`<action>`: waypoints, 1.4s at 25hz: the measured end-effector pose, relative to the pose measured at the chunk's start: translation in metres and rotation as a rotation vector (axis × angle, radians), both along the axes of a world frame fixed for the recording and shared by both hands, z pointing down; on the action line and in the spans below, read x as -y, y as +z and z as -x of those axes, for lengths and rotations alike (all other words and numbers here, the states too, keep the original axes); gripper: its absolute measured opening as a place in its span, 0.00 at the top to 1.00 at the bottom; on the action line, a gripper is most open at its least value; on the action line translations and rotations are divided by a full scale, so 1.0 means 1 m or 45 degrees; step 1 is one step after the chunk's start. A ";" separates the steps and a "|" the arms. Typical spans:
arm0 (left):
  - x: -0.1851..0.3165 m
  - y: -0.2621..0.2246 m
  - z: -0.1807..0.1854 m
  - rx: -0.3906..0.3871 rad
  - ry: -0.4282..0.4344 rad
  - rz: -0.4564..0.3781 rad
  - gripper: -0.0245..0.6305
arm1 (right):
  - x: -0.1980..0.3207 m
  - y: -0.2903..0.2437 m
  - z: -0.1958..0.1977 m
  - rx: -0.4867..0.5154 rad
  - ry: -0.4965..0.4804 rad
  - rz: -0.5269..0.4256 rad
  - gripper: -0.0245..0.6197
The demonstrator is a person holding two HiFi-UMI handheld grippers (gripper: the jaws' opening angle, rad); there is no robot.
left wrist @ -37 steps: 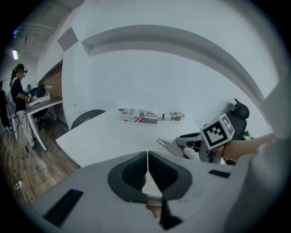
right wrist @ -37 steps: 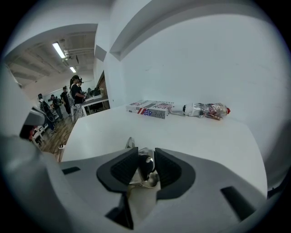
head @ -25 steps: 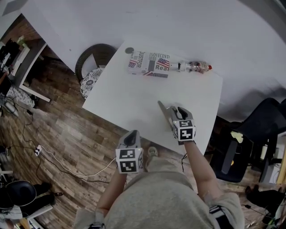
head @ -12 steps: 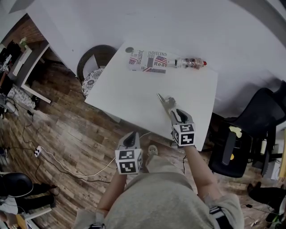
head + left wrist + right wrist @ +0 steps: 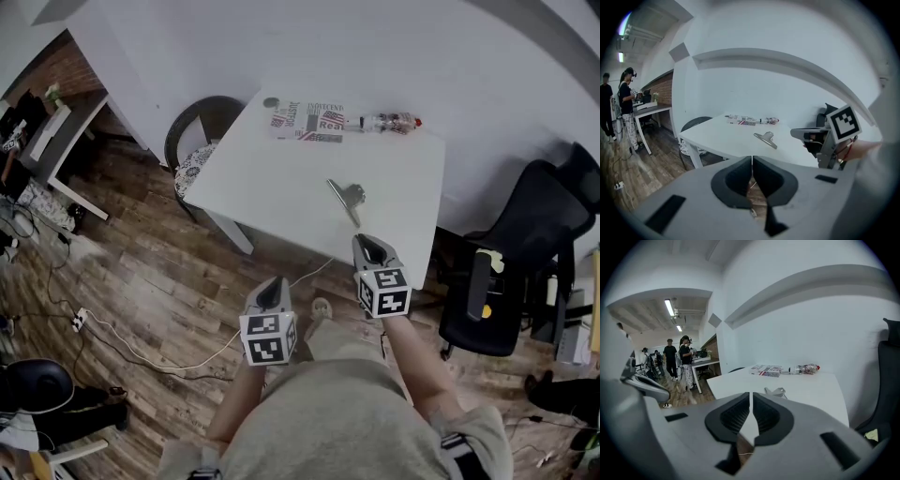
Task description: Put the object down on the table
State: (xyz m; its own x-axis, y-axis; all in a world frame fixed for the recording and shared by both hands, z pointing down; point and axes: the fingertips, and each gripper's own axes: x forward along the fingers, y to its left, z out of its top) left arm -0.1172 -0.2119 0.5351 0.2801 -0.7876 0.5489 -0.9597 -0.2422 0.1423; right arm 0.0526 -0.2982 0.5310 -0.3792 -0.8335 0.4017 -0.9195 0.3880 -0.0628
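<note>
Head view: a silver metal clip lies on the white table. Your left gripper is closed and empty. Your right gripper has just been closing its jaws on nothing.

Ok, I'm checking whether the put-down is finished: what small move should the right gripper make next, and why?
Probably just ease the right gripper back from the table and rest it. The metal clip lies on the table, apart from the gripper, whose jaws have just been closing with nothing between them, so the put-down looks done.

Flag-printed packet, letters "Rea" legible, remaining print too small to read
</note>
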 end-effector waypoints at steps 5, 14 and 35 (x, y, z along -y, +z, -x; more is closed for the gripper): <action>-0.033 -0.002 0.005 -0.003 -0.006 -0.012 0.95 | -0.045 -0.015 0.009 0.033 -0.016 -0.026 0.96; -0.076 -0.007 0.002 -0.020 -0.011 -0.044 0.95 | -0.110 -0.039 0.019 0.105 -0.062 -0.078 0.96; -0.103 -0.014 -0.006 -0.030 0.010 -0.074 0.95 | -0.159 -0.054 0.026 0.168 -0.092 -0.113 0.96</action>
